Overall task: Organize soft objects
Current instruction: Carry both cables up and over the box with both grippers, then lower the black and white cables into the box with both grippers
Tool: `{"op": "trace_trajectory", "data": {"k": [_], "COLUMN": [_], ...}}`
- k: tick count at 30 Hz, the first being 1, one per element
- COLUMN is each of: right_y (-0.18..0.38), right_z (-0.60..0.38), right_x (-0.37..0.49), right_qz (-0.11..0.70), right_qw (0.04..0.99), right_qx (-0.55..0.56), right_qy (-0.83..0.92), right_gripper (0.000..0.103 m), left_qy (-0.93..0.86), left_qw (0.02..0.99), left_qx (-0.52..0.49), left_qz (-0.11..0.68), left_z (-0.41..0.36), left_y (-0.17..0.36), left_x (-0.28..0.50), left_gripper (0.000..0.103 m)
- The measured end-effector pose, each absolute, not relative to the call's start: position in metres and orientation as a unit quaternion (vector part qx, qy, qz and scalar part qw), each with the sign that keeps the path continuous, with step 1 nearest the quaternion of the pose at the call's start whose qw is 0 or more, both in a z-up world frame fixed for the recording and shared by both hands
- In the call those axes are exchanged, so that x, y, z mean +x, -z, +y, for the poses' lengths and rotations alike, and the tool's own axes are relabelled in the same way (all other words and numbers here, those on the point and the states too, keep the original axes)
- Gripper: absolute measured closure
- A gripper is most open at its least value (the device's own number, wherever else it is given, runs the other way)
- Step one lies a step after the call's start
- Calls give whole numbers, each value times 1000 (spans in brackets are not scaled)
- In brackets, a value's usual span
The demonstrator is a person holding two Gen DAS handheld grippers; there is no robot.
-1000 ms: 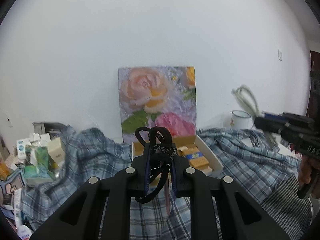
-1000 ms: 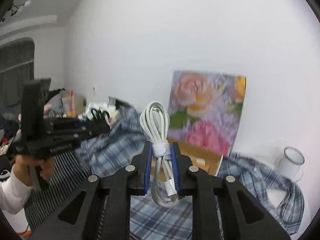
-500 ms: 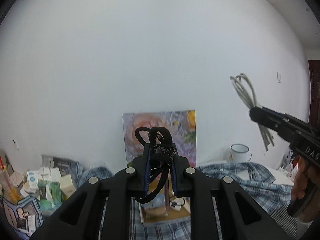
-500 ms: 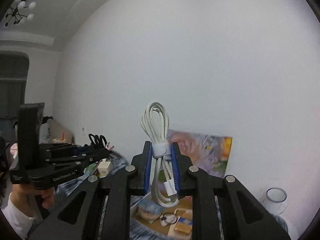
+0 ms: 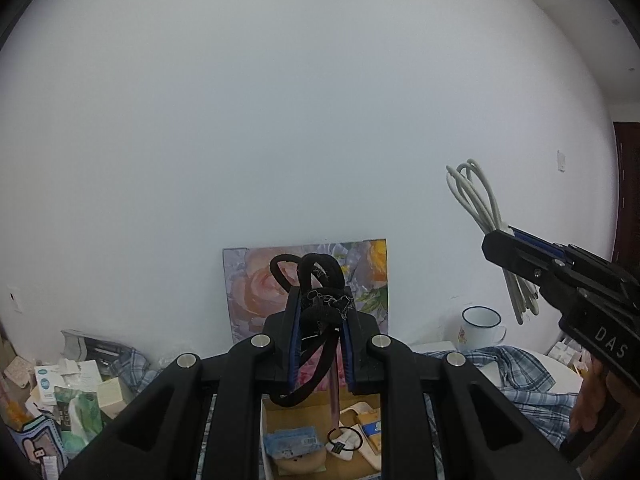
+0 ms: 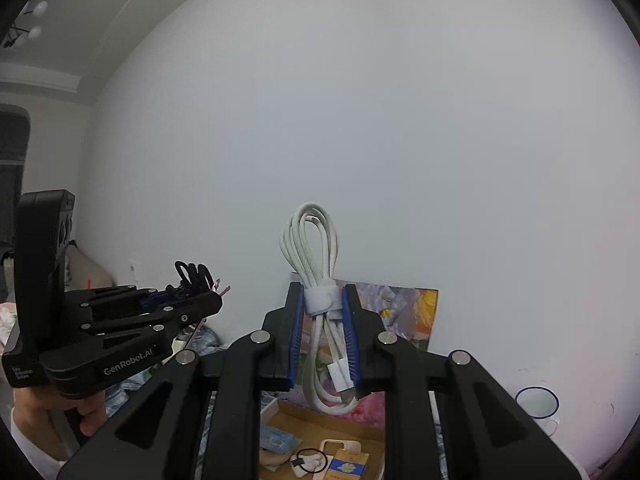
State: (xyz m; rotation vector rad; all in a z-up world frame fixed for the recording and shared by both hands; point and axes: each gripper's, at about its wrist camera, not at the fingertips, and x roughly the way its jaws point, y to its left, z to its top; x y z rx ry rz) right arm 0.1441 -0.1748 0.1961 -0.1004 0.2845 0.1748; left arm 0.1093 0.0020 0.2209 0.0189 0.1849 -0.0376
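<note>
Left wrist view, left claw (image 5: 319, 332) pinching black hair ties (image 5: 316, 280) above an open cardboard box (image 5: 276, 412), right wrist view, right claw (image 6: 325, 336) pinching a bundled white cable (image 6: 316, 264) upright between its blue pads, over the same box.

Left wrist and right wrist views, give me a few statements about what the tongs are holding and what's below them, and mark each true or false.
1. The right tongs grip a bundled white cable. True.
2. The left tongs are open, holding nothing. False: they are shut on black hair ties.
3. A floral painting leans against the wall. True.
4. The cardboard box below holds nothing. False: it holds small items, including a thin black hair loop.
5. The enamel mug is red. False: it is white with a dark rim.
</note>
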Motion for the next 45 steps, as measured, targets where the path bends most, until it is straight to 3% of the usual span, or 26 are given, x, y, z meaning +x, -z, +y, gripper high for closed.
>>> {"op": "trace_trajectory", "data": {"k": [45], "right_y": [33], "right_z": [-188], "right_x": [257], "right_qz": [421], "right_qw": [902], "right_qx": [8], "right_qy": [-97], "right_gripper": [85], "left_qy": [8], "left_qw": [938], "left_qx": [-34], "left_qz": [346], "left_z": [30], "left_y": [-18], "left_x": [261], "left_gripper": [85]}}
